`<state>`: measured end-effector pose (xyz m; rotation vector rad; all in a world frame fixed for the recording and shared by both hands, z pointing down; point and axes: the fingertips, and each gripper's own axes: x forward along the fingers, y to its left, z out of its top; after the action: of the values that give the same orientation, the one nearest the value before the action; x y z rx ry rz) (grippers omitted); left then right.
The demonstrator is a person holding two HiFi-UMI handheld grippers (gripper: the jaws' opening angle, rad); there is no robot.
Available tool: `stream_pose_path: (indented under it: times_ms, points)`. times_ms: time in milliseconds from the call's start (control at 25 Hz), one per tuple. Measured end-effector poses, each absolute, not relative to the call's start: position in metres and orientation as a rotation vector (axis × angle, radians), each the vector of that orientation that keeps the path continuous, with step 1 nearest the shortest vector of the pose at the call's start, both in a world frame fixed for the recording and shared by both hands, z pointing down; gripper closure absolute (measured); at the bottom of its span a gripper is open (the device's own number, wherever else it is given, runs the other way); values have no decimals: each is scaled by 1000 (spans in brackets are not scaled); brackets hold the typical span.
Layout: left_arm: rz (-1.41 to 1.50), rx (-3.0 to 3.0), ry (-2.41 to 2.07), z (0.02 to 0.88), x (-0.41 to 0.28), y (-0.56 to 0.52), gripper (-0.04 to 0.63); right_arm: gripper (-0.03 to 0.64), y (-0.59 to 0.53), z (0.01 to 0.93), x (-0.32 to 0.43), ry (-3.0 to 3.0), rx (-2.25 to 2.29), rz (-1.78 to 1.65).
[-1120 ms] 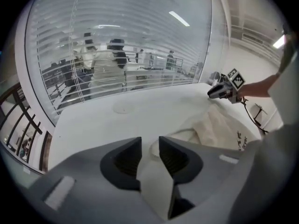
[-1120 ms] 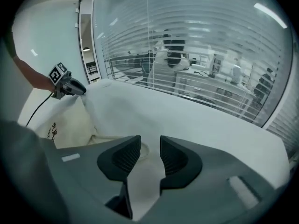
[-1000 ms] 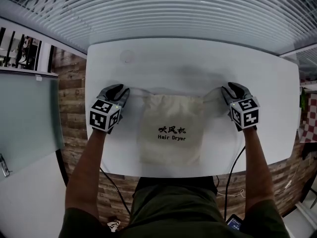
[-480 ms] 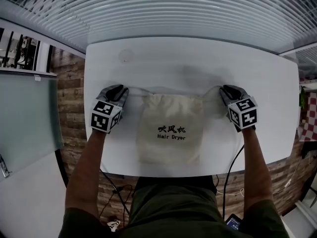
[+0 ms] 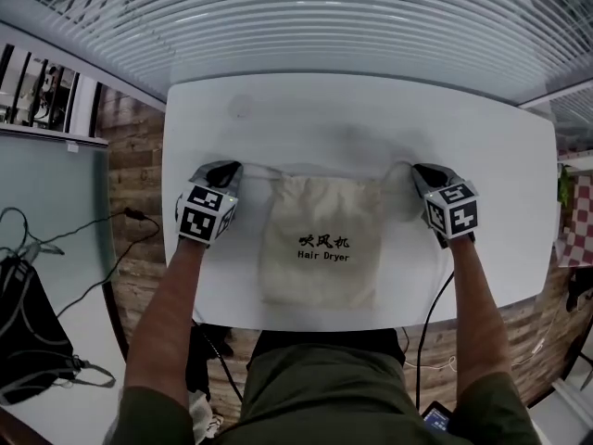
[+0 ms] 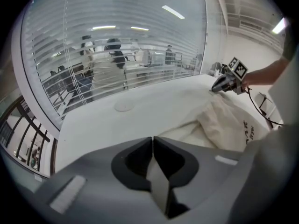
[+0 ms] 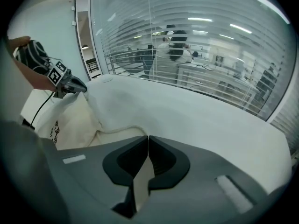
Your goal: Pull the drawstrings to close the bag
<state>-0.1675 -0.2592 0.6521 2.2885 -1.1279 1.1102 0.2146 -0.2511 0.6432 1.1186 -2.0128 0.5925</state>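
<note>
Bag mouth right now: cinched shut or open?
Open, barely gathered: the cream cloth drawstring bag lies flat, its top edge spanning almost its full width in the head view.

Drawstring (image 5: 259,168) end beneath left tool (image 5: 232,167)

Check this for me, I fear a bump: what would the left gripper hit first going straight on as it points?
Probably the white tabletop, just beyond the tips: the grey left gripper tilts down at it, jaws shut, apparently on the thin cream drawstring. Depth is unclear.

Left tool (image 6: 153,138) pinches the drawstring (image 6: 179,130) leading to the bag (image 6: 225,123).
</note>
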Motion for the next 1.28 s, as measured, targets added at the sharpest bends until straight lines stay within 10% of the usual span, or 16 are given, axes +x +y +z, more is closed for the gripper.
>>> stream_pose_path:
  times_ms: [1280]
  points:
    - [926,2640,-1997,337,-208,-204,584,601,-201,341,222,-1933,1507,-430]
